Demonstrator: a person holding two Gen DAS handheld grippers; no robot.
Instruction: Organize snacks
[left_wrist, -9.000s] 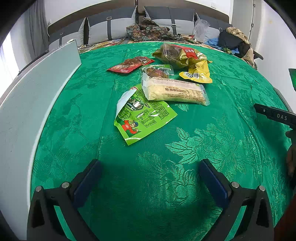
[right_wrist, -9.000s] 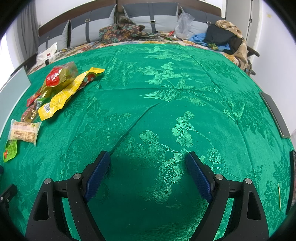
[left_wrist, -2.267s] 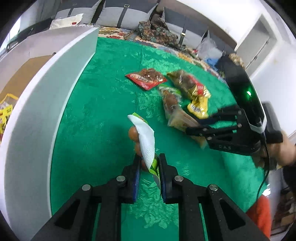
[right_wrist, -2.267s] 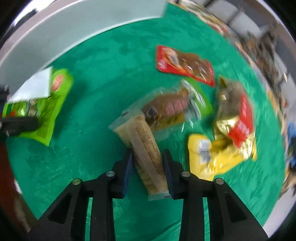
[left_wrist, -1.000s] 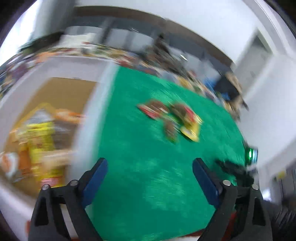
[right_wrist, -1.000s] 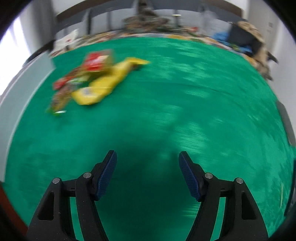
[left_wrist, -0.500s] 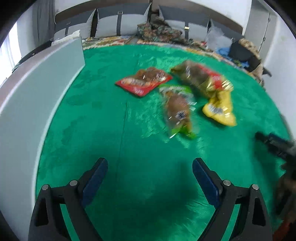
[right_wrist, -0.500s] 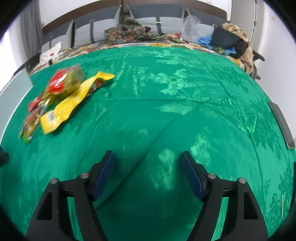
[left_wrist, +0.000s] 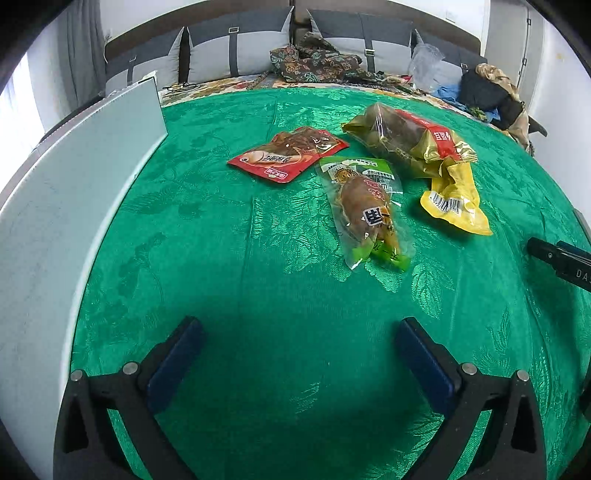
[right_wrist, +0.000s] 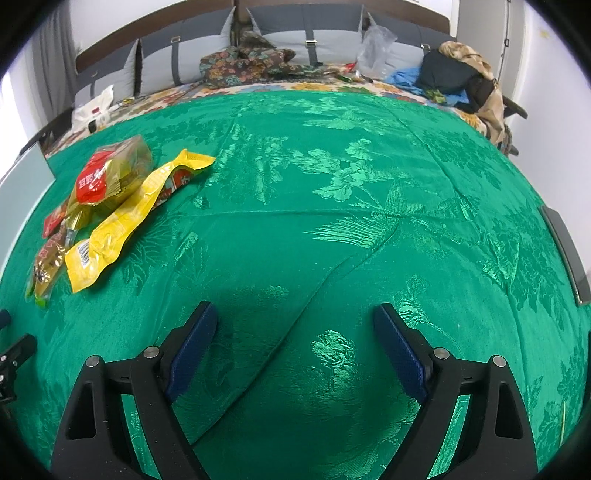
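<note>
Four snack packets (left_wrist: 365, 210) ahead, left gripper (left_wrist: 295, 354) spread

The green floral-patterned cloth (left_wrist: 229, 236) is woven damask with a satin sheen. The red flat snack pouch (left_wrist: 288, 153), clear-fronted green snack pouch (left_wrist: 365, 210), and yellow crinkled snack packet (left_wrist: 456, 199) are glossy plastic film. The white side panel (left_wrist: 66, 206) appears smooth and matt.

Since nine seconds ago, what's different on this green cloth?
Two snacks are gone from the green cloth: the flat green packet and the long beige pack. Each tool gripped one, then let go; the left tool and right tool now hang open and empty. The red packet, clear green pouch, gold bag and yellow packet stayed.
</note>
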